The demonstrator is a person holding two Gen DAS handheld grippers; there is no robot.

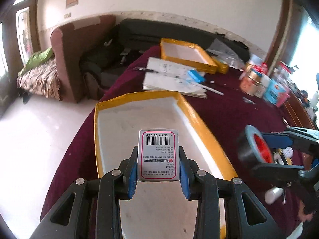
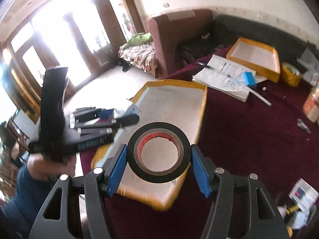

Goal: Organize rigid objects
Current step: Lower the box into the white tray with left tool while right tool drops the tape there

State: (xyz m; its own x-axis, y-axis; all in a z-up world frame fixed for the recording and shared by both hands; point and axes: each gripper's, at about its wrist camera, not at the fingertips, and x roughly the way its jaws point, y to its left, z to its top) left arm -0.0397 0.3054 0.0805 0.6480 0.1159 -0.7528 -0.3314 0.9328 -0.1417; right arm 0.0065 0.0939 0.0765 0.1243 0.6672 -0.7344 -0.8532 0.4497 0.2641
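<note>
Box [image 1: 158,155] (small, barcode face up) pinched between pads of left gripper [image 1: 158,167], hanging over near end of yellow-edged tray [image 1: 191,111]. Tray bare, on maroon cloth [image 1: 229,107]. To right: tape roll [image 2: 158,152] clamped across its width in right gripper [image 2: 158,167], above tray's near right corner. Far side: second tray [image 1: 187,54], papers [image 1: 171,77], jars [image 1: 251,79]. Step, likely: both loads arriving at tray. Next: lower box flat onto tray floor, spread fingers, then set tape beside it, not on top.
</note>
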